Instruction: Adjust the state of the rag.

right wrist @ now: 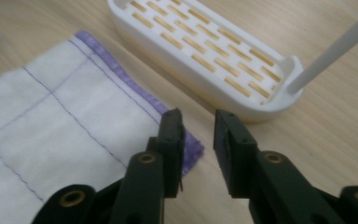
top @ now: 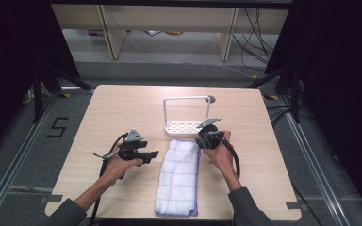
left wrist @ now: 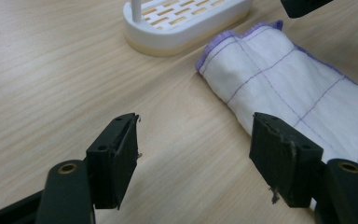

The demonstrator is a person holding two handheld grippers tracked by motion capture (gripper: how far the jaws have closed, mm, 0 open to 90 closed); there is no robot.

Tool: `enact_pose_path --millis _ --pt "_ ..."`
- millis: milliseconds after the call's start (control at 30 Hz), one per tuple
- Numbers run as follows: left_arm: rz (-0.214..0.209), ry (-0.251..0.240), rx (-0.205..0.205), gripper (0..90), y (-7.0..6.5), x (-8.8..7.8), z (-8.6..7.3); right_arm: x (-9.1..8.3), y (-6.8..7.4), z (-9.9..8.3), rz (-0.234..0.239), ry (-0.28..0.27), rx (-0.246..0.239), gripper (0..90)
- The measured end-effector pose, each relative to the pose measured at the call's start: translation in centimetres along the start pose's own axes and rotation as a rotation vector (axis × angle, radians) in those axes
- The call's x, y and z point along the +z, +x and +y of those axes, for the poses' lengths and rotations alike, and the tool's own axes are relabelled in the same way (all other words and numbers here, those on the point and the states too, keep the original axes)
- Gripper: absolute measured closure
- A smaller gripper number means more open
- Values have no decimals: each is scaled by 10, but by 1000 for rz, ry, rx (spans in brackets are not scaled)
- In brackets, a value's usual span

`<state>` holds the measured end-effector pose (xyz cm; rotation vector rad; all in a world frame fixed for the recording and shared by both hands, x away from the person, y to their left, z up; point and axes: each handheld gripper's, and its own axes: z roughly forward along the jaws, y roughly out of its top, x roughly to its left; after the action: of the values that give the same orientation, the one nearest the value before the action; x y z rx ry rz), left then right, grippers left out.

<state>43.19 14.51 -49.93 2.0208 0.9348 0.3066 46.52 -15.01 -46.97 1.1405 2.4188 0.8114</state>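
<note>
A folded white cloth (top: 179, 176) with purple edging lies lengthwise on the middle of the table, its far end close to a white slotted rack (top: 184, 128). My left gripper (top: 153, 154) hovers just left of the cloth. Its jaws stand wide open over bare wood (left wrist: 193, 126), with the cloth (left wrist: 298, 88) beside the right jaw. My right gripper (top: 201, 139) is at the cloth's far right corner. In its own view the gripper (right wrist: 198, 140) is open by a narrow gap with nothing in it, and its left jaw overlaps the cloth's purple corner (right wrist: 192, 148). The rack (right wrist: 205, 51) lies just beyond.
The rack has a thin white handle frame (top: 188, 99) standing over its base. The wooden table (top: 122, 108) has bare room at left, right and behind the rack. Dark tripod legs and cables stand on the floor around the table.
</note>
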Motion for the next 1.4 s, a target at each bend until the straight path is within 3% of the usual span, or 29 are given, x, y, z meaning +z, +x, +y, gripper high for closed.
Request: enact_pose_path --millis 67,133,300,400,600,633,667,767,867,967,1067,1167,1300,1400 --pt "3 -2 0 315 0 5 4 1 0 1 0 -2 15 585" --pt "-2 2 -13 313 0 8 6 6 0 0 20 -1 23 557" --pt "2 5 -11 302 1 8 7 23 0 -8 11 47 27 534" --pt "0 1 -23 302 2 7 7 25 4 -9 9 60 18 594" --pt "-2 8 -13 301 0 9 6 23 6 -10 50 56 -20 850" --pt "-9 13 -10 300 0 9 6 21 7 -11 60 67 5 865" --pt "-10 11 -12 300 0 9 6 20 5 -12 72 67 -25 872" --pt "-13 6 -17 301 -1 10 6 8 -1 -18 60 90 -53 878" --pt "-20 17 -6 300 -2 13 7 -2 -9 -26 49 109 -37 878" --pt "-32 19 -3 300 -4 19 11 1 -16 -32 66 96 -37 873" --pt "-40 -7 -34 299 -11 27 17 3 -17 -32 70 87 -29 816" --pt "-46 4 -24 295 -17 35 25 1 -17 -31 24 99 22 661" --pt "-57 -3 -22 295 -24 46 36 -5 -20 -31 1 84 74 550" --pt "-48 3 5 301 -30 55 43 -8 -20 -30 -10 69 116 494"
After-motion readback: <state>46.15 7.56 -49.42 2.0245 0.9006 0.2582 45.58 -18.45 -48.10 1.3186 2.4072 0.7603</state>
